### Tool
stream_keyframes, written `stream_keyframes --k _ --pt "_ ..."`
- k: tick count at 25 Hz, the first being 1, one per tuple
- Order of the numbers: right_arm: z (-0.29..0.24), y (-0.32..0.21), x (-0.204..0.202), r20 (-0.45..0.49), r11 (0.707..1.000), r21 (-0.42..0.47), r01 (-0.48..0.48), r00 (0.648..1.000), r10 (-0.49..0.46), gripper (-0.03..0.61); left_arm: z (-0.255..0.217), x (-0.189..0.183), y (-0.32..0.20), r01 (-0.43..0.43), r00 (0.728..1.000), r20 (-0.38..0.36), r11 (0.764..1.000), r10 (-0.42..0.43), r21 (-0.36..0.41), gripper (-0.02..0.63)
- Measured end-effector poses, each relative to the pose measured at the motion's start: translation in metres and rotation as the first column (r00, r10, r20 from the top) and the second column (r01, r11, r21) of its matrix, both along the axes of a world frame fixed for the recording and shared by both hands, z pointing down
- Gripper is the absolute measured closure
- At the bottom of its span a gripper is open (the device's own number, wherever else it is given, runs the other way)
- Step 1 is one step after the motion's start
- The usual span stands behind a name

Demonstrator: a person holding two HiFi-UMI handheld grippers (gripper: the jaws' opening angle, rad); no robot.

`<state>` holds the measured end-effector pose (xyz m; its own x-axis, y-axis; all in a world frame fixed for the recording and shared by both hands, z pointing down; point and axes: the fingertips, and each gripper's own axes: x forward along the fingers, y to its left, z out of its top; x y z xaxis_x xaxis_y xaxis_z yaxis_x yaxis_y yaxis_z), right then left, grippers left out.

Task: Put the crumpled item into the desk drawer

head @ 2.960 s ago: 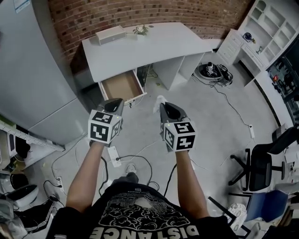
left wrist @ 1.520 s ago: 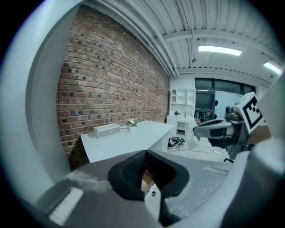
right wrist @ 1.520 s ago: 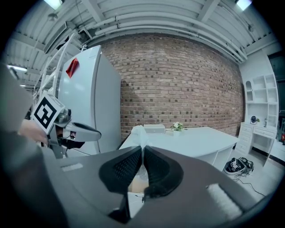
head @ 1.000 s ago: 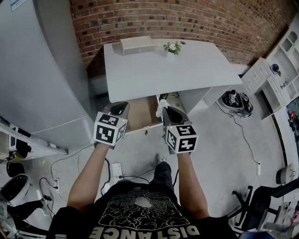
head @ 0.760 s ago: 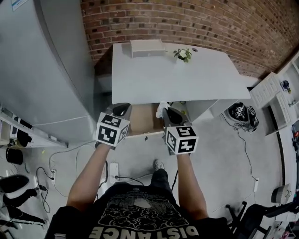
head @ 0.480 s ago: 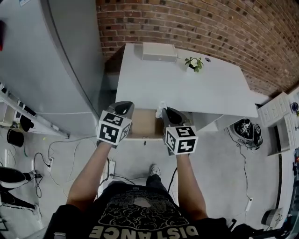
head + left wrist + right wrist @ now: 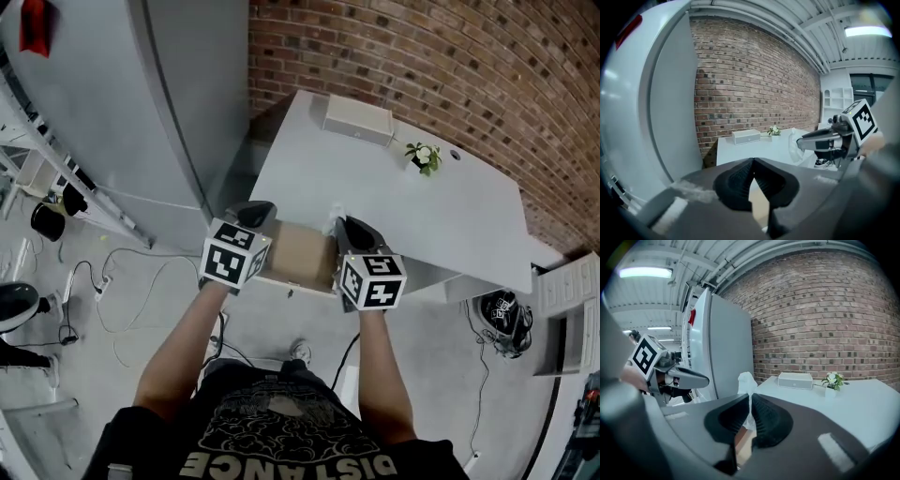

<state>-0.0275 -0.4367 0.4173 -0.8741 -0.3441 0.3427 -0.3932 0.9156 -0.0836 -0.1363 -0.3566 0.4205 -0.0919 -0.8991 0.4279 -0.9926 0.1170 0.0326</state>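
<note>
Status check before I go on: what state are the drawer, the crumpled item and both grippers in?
Desk drawer: pulled open.
Right gripper: shut on the crumpled item.
Crumpled item: held, not yet in the drawer.
Left gripper: shut, empty.

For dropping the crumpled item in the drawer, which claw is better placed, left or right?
Right. The right claw is shut on the crumpled white item, at the edge of the open drawer. The left claw is shut and empty.
</note>
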Motion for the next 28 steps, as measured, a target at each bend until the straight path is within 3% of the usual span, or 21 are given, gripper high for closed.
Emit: stream_keyframes --k 8,18,28 --pt "0.011 -0.001 -0.023 -0.017 0.992 -0.011 0.123 0.992 -0.123 0.558 0.009 -0.014 0.015 0.127 0.992 -0.009 0.992 -0.127 -0.011 0.614" --pt "0.036 0.016 -0.054 -0.070 0.959 -0.032 0.283 0.956 -0.284 0.560 0.027 -0.029 0.044 0.271 0.962 -0.035 0.962 -0.272 -0.023 0.615" --pt "0.079 0.019 -0.062 -0.134 0.929 -0.082 0.361 0.919 -0.370 0.558 0.042 -0.030 0.052 0.342 0.937 -0.058 0.939 -0.343 -0.039 0.615"
